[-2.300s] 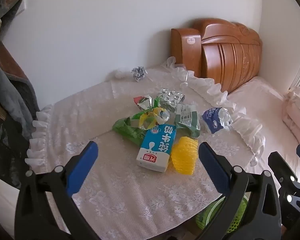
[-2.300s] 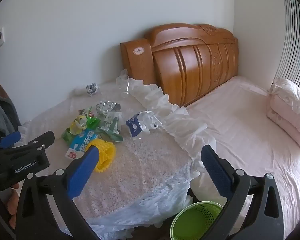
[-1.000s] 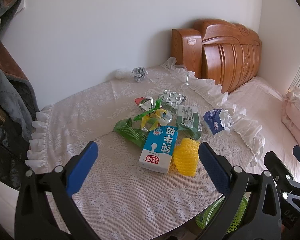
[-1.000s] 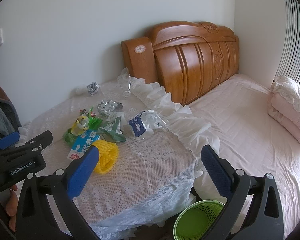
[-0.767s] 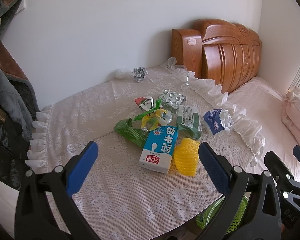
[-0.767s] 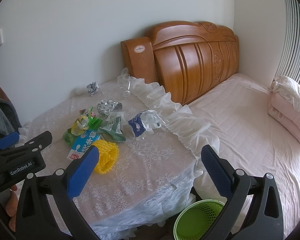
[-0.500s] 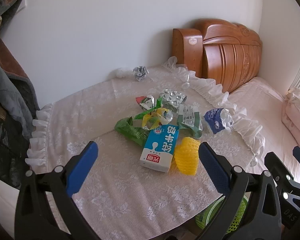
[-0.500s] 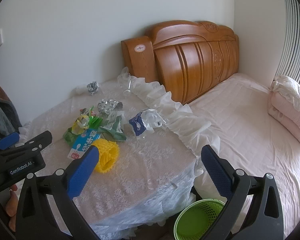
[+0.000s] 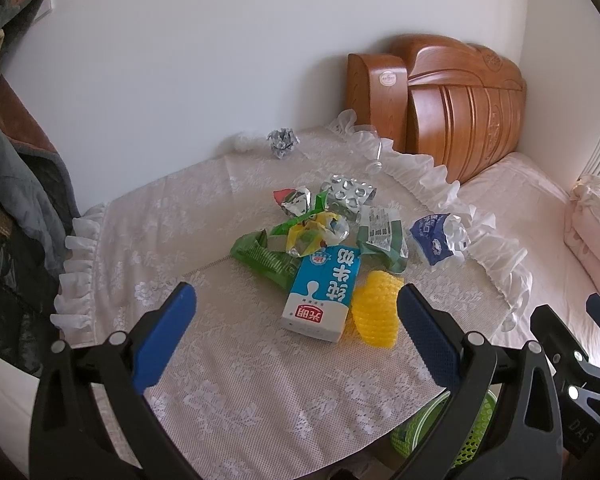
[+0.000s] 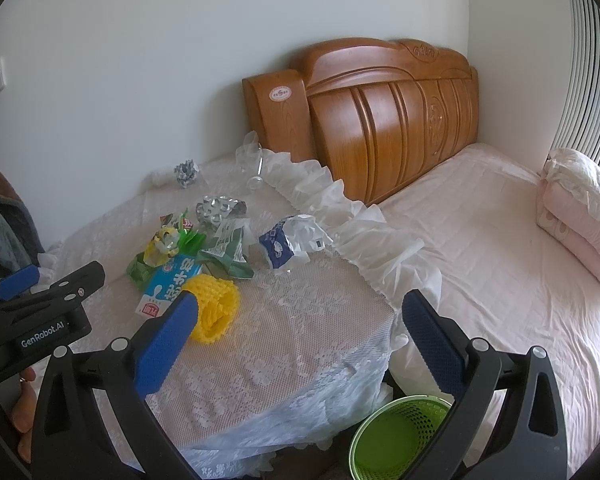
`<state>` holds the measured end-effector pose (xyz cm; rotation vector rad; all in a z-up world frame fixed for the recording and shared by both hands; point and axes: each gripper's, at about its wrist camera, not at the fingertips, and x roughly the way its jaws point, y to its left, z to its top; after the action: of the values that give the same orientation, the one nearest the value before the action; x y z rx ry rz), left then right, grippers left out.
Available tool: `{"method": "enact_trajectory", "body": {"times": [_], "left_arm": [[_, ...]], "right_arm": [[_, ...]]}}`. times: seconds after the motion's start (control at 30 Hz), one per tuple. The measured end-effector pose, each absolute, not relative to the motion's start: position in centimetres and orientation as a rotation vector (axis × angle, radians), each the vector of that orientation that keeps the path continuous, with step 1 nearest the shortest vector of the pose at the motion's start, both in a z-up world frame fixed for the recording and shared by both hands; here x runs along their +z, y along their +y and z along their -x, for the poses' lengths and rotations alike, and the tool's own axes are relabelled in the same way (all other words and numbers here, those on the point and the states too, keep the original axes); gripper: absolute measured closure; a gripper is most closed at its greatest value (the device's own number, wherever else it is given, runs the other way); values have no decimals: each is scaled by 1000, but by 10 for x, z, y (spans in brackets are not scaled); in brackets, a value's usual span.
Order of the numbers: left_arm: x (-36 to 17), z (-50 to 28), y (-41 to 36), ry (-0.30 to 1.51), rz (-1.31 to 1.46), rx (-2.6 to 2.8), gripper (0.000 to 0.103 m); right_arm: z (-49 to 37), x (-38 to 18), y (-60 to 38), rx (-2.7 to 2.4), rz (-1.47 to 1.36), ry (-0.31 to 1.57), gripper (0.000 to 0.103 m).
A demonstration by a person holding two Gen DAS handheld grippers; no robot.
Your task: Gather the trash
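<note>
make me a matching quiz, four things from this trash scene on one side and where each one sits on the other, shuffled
Things:
1. milk carton
2. yellow foam net
3. foil ball
4. green bin

Places:
a. far end of the table, near the wall
b. on the floor below the table edge
c. touching the carton, on the side toward the bed
d. lying flat, partly on a green wrapper

Pairs: 1-d, 2-c, 3-a, 4-b
</note>
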<state>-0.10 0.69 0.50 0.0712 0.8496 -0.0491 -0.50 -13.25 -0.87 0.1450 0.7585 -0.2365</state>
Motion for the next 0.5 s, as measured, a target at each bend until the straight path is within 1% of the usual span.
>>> {"method": "enact_trajectory", "body": {"times": [0.5], "left_arm": [[5,-1,9,856,-67,-51,7]], "right_arm": [[5,-10,-132,-235,-147,762,2]]}}
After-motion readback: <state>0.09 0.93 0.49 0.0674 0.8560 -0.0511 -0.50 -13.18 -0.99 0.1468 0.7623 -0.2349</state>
